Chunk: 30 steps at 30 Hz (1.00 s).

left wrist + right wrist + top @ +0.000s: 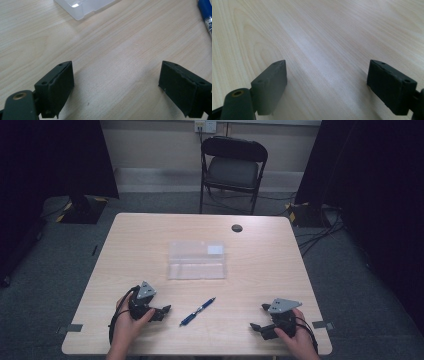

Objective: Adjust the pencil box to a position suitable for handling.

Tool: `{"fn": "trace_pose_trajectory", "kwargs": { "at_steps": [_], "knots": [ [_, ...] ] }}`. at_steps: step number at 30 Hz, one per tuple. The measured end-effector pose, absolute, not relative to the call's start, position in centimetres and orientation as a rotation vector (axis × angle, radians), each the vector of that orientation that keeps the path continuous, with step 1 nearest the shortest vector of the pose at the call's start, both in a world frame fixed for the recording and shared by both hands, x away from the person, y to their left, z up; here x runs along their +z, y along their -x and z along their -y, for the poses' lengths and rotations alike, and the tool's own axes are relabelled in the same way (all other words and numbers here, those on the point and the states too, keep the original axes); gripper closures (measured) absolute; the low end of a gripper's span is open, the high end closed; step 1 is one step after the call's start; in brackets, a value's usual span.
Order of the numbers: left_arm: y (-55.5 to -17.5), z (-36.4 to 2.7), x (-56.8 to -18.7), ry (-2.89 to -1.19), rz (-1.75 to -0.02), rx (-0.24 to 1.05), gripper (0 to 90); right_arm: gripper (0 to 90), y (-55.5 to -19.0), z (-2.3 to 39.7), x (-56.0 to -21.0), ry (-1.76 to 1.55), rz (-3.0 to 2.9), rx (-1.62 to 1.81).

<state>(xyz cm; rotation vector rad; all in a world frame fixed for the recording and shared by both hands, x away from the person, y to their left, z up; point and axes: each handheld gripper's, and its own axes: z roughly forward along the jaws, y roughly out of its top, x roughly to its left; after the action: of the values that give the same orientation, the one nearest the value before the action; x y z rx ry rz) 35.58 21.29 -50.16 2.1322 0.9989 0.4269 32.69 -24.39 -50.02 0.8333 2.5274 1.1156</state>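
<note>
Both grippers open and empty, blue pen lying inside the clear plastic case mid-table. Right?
Not quite. The blue pen lies on the bare table, nearer the person than the clear plastic case and apart from it, as the high view shows. The rest stands: left gripper and right gripper are open and empty.

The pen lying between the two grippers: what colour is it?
Blue, on the pen, with a dark clip and tip; the high view shows it best.
</note>
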Motion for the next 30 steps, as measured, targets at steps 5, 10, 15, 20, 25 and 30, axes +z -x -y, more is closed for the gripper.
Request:
{"fn": "trace_pose_trajectory", "kwargs": {
  "at_steps": [5,10,15,20,25,30],
  "knots": [
    [-35.6,-21.3,-50.2,-2.132,-0.999,0.427,12.3,15.6,-32.7,24.4,-50.0,-0.833,-2.527,1.115],
    [-35.6,-21.3,-50.1,-2.138,-0.996,0.422,12.1,15.6,-32.7,24.4,-50.0,-0.834,-2.527,1.115],
    [-35.6,-21.2,-50.1,-2.137,-0.999,0.426,11.0,15.6,-32.7,24.4,-50.0,-0.833,-2.527,1.116],
    [-36.4,-20.7,-49.7,-2.143,-0.956,0.422,23.1,15.6,-32.7,24.4,-50.0,-0.834,-2.527,1.116],
    [-37.8,-19.3,-48.7,-2.137,-0.913,0.417,23.1,15.6,-32.7,24.4,-50.0,-0.836,-2.526,1.113],
    [-39.6,-18.5,-47.8,-2.163,-0.881,0.431,22.2,15.6,-32.7,24.4,-50.0,-0.836,-2.527,1.113]
  ]
}}
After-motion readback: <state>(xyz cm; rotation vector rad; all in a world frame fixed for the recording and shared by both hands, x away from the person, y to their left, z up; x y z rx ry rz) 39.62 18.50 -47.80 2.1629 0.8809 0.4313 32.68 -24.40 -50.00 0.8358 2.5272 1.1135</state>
